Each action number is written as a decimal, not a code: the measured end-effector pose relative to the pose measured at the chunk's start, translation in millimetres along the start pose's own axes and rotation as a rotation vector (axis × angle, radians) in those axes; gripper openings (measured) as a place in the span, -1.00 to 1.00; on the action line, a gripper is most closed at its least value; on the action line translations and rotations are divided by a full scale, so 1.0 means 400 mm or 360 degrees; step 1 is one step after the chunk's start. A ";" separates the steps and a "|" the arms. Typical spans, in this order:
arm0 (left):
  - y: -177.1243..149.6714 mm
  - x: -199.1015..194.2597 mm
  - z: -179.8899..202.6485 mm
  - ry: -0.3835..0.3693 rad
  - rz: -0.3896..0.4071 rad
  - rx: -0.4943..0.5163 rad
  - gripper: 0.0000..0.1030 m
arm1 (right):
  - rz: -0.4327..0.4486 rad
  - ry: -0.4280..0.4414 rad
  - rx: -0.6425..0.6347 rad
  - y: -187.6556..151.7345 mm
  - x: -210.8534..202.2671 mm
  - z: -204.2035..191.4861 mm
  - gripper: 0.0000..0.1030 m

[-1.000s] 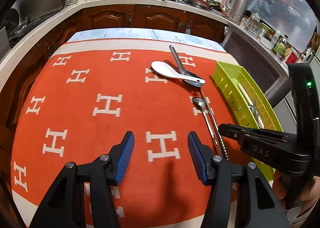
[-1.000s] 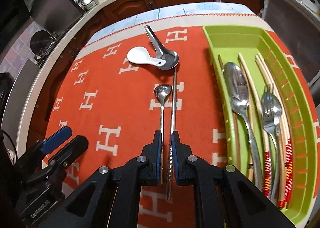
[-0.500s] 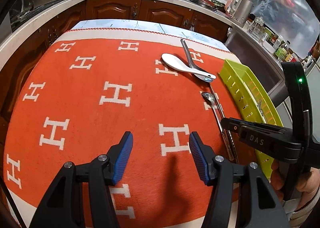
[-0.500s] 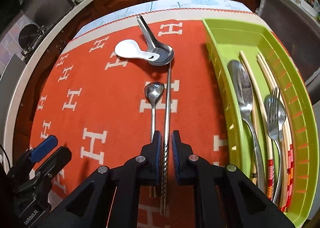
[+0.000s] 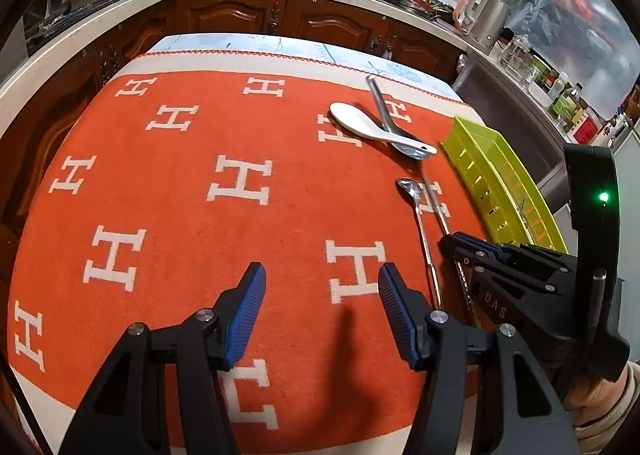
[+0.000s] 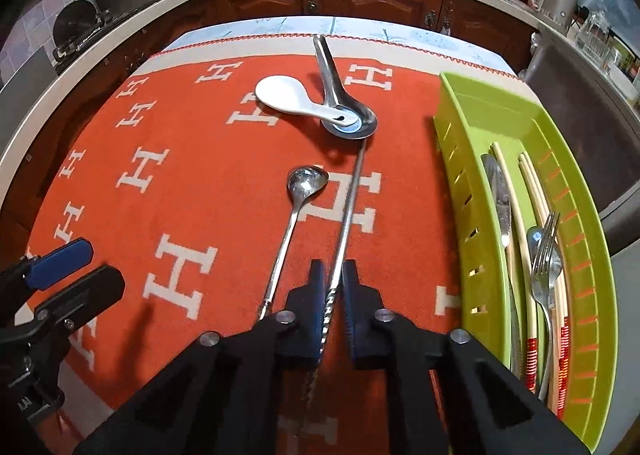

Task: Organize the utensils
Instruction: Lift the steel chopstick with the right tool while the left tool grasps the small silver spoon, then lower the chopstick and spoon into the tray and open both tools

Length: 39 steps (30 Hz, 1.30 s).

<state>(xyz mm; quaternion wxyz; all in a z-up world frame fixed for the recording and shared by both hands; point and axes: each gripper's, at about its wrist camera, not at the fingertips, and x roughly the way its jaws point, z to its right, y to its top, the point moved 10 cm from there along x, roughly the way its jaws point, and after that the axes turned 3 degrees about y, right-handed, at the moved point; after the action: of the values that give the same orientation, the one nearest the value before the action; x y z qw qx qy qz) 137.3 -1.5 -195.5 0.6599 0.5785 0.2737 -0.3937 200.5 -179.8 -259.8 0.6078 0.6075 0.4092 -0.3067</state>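
The right gripper has just closed on the long twisted metal stick beside the green plastic tray, probably to carry it there. The left gripper waits open, holding nothing.

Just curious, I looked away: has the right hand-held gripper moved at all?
Yes: the right hand-held gripper slid right, off the small spoon, its jaws just closing on the twisted rod.

left tongs gape, tilted downward; right tongs have just been closing.
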 end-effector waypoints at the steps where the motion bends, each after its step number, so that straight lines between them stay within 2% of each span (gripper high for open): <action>1: 0.000 -0.003 0.003 0.0001 0.0004 0.0006 0.10 | 0.0003 0.0008 0.0005 -0.003 -0.003 -0.001 -0.88; 10: 0.001 -0.005 0.025 -0.0012 -0.0003 0.0018 0.10 | 0.0041 0.0182 0.0156 -0.046 -0.057 0.021 -0.90; 18: 0.015 0.040 0.126 -0.0069 -0.0057 0.0100 0.10 | 0.0092 0.0322 0.0242 -0.077 -0.147 0.059 -0.90; 26: 0.052 0.131 0.194 0.0032 -0.0062 0.0148 0.10 | 0.0165 0.0403 0.0279 -0.117 -0.235 0.120 -0.90; 27: 0.052 0.140 0.198 0.0041 -0.0069 0.0146 0.03 | 0.0183 0.0410 0.0285 -0.121 -0.251 0.132 -0.90; 28: 0.050 0.151 0.203 0.0052 -0.0080 0.0144 -0.16 | 0.0199 0.0414 0.0293 -0.124 -0.264 0.143 -0.90; 30: 0.041 0.167 0.207 0.0100 -0.0098 0.0158 -0.42 | 0.0235 0.0423 0.0316 -0.126 -0.287 0.167 -0.90; 31: 0.040 0.169 0.212 0.0139 -0.0080 0.0189 -0.74 | 0.0253 0.0419 0.0330 -0.127 -0.298 0.182 -0.90; 33: 0.036 0.175 0.219 0.0165 -0.0080 0.0213 -0.91 | 0.0278 0.0414 0.0359 -0.128 -0.317 0.212 -0.90; 39: 0.036 0.172 0.215 0.0092 -0.0105 0.0126 -0.97 | 0.0336 0.0373 0.0456 -0.122 -0.347 0.317 -0.90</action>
<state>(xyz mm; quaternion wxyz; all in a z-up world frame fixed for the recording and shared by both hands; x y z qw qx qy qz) 178.3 -99.4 -228.0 0.6151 0.6058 0.2957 -0.4090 107.6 -325.9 -172.3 0.4922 0.7587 0.3636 -0.2235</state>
